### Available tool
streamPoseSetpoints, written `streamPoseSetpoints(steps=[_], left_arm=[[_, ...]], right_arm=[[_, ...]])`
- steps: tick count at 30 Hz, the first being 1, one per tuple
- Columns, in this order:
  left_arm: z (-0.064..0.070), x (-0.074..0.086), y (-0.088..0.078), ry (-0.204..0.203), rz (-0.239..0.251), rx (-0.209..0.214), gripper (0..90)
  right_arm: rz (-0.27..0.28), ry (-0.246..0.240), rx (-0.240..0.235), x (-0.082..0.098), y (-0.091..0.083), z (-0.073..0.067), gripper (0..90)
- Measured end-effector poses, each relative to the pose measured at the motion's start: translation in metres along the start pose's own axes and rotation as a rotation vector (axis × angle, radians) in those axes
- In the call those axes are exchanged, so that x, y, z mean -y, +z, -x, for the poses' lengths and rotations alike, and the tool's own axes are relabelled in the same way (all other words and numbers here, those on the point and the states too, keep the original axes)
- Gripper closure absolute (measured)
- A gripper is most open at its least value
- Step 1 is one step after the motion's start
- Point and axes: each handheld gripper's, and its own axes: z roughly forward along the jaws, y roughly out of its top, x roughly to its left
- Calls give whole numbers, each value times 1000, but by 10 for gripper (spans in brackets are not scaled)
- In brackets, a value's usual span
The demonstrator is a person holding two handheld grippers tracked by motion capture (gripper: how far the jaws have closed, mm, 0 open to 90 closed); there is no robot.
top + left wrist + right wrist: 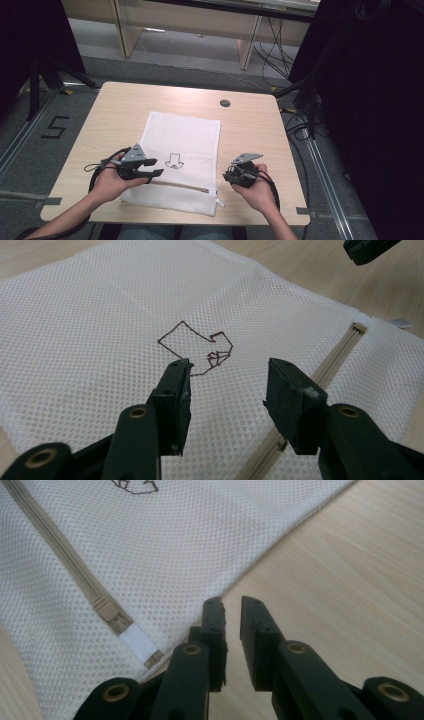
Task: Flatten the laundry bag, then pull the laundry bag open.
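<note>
Grey floor surrounds a light wooden table [110,120], with wooden furniture legs and loose cables behind it and a taped numeral on the floor to the left.

1. Table: a small round grommet [225,103] sits near the far edge.
2. Mesh bag [182,142]: white, flat, lying on the near half of the table, centred between the two hands. Its near edge lies close to the table's front edge. A dark outline drawing [197,347] is printed near the middle.
3. Zipper [180,186]: beige, running across the bag near its near end. Its pull end with a white tab [137,642] lies at the bag's right corner.
4. Left gripper [227,387]: held over the bag's left part, just above the mesh. The jaws stand apart with nothing between them; the pads do not press on the fabric.
5. Right gripper [231,625]: held at the bag's right edge, near the zipper tab. The jaws are nearly together, a narrow gap remains, and no fabric shows in that gap.
</note>
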Motion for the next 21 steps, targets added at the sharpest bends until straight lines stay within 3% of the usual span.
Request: streamPoseSetpoints(steps=[2, 4, 5, 6, 8, 9, 10, 11, 12, 14, 16, 19, 21], left_arm=[[0, 0, 0, -1, -20, 7, 525], [2, 0, 1, 5, -13, 18, 527], [3, -1, 1, 16, -7, 13, 527], [5, -1, 2, 2, -9, 24, 528], [6, -2, 4, 26, -6, 24, 533], [7, -2, 5, 21, -10, 22, 535], [8, -2, 7, 16, -7, 33, 537], [8, -3, 7, 37, -20, 36, 540], [9, -3, 8, 43, -22, 31, 542], [12, -3, 9, 44, -17, 44, 546], [14, -3, 10, 37, -12, 60, 548], [15, -2, 11, 60, -19, 73, 551], [17, -2, 12, 49, -17, 70, 556]], right_arm=[[12, -5, 3, 0, 2, -1, 818], [-16, 1, -15, -2, -1, -3, 830], [-9, -13, -18, -2, 0, -4, 840], [7, -7, -24, -2, 2, -5, 851], [-26, -23, -33, -3, -1, -6, 880], [-1, -44, -27, -2, 2, -6, 893], [-27, -38, -36, -3, 0, -7, 900], [5, -36, -40, -2, 3, -9, 900], [-38, -39, -48, -4, 0, -9, 900], [-29, -51, -51, -5, 2, -12, 900], [-57, -61, -63, -6, 2, -14, 900], [-86, -41, -85, -8, 5, -20, 900], [-86, -37, -104, -10, 8, -23, 900]])
